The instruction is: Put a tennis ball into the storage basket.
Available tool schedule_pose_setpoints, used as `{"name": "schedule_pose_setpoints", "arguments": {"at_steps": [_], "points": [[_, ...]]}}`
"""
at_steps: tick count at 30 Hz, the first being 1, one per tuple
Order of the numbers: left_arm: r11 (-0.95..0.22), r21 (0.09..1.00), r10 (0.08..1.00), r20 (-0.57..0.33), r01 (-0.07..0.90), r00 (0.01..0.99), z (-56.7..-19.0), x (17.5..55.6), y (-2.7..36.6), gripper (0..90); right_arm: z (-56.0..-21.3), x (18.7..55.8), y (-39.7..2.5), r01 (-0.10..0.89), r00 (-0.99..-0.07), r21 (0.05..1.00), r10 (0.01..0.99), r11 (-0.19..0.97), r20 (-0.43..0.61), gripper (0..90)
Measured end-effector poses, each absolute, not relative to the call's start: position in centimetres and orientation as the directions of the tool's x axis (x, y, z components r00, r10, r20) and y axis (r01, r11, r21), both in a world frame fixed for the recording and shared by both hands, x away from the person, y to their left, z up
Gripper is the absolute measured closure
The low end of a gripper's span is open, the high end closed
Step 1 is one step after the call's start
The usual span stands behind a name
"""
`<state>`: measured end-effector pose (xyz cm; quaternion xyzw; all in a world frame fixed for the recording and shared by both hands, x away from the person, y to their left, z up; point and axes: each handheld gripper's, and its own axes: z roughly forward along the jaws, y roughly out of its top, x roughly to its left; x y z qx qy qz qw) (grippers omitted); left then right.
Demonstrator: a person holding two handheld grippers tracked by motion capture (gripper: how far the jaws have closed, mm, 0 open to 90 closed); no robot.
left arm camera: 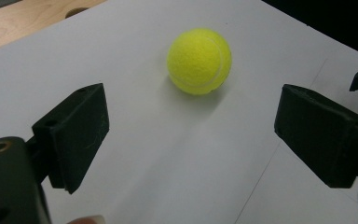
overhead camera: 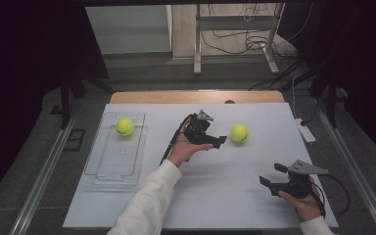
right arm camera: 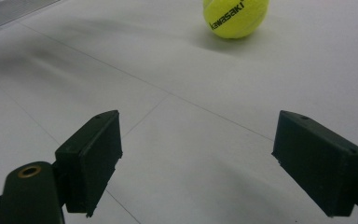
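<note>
1. The left gripper [overhead camera: 214,141] is reaching for a yellow tennis ball [overhead camera: 239,133] that sits on the white table [overhead camera: 215,196], near the middle and a bit to the right
2. In the left gripper view the ball [left arm camera: 199,60] lies just ahead of the jaws, which are spread wide apart with nothing between them
3. The right gripper [overhead camera: 269,175] waits low at the right side of the table, well apart from the ball. Its jaws are spread wide too and hold nothing
4. The ball looks light and fuzzy. It should squash only a little, so it is not easy to break
5. It is round, so it may roll away if one jaw bumps it first
6. The best place to grab it is across its fat middle, one jaw on each side, so it does not pop out
7. The fuzzy skin should help the jaws hold on without slipping
8. Count the balls: two. One is on the table, and the other ball [overhead camera: 125,127] lies inside the clear tray [overhead camera: 112,171] at the left
9. Count the trays: one
10. Count the grippers: two, one in each hand
</note>
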<state>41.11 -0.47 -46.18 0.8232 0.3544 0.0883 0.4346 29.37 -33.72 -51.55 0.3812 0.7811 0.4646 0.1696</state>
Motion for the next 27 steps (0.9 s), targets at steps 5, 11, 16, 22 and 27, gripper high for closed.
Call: {"name": "schedule_pose_setpoints", "arguments": {"at_steps": [5,11,16,22,27], "points": [[-0.374,0.774,0.659,-0.166,0.511,0.734,-46.4,41.5,-1.0,11.1,-51.6,29.4,-33.7,0.438,-0.652,0.854,0.753,0.280,0.087,16.0],[-0.396,0.767,0.652,-0.152,0.505,0.742,-46.7,41.8,-1.9,10.8,-51.6,29.4,-33.6,0.437,-0.654,0.855,0.751,0.278,0.090,16.0],[-0.395,0.763,0.653,-0.159,0.512,0.740,-46.9,42.2,-2.4,10.8,-51.5,29.5,-33.6,0.438,-0.655,0.856,0.750,0.276,0.093,16.0],[-0.395,0.760,0.652,-0.163,0.516,0.740,-47.2,42.6,-2.9,10.8,-51.6,29.6,-33.5,0.438,-0.657,0.855,0.748,0.277,0.094,16.0],[-0.397,0.757,0.650,-0.167,0.519,0.742,-47.5,43.1,-3.5,10.7,-51.6,29.6,-33.5,0.440,-0.658,0.854,0.747,0.277,0.096,16.0]]}}
